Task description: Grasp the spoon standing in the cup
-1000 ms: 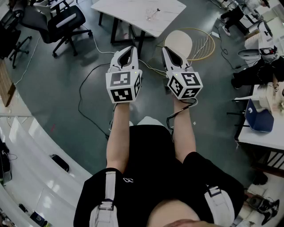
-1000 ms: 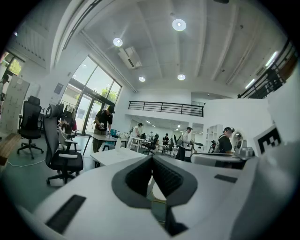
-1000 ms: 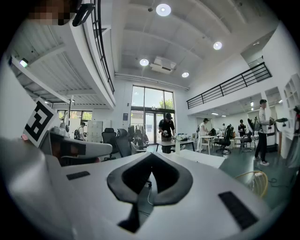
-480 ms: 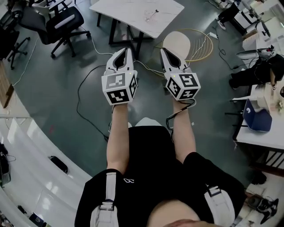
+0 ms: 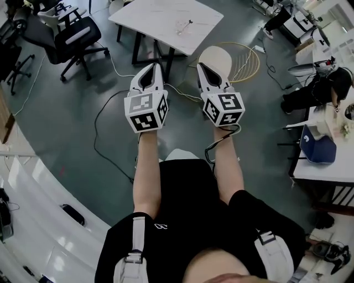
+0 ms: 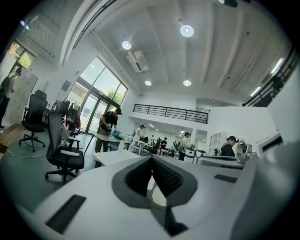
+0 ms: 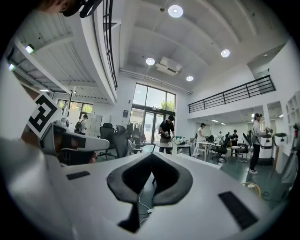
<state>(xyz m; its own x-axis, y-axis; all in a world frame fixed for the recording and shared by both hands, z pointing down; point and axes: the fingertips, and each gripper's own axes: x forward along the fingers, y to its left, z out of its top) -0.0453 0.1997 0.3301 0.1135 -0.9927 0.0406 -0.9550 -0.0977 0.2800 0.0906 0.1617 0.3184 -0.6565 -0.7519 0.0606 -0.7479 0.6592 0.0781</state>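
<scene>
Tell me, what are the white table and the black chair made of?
The table has a flat, matte white top, maybe painted wood or laminate. Its thin dark legs look like metal. The chair seems to be black plastic with padded fabric cushions on a star-shaped base, but it is too small here to be sure.

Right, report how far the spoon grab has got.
Done: nothing visible. In hand: nothing; the left gripper and right gripper are shut, empty, held over the grey floor. Left: find the cup and spoon, open, grasp. A small item on the white table is unidentifiable.
</scene>
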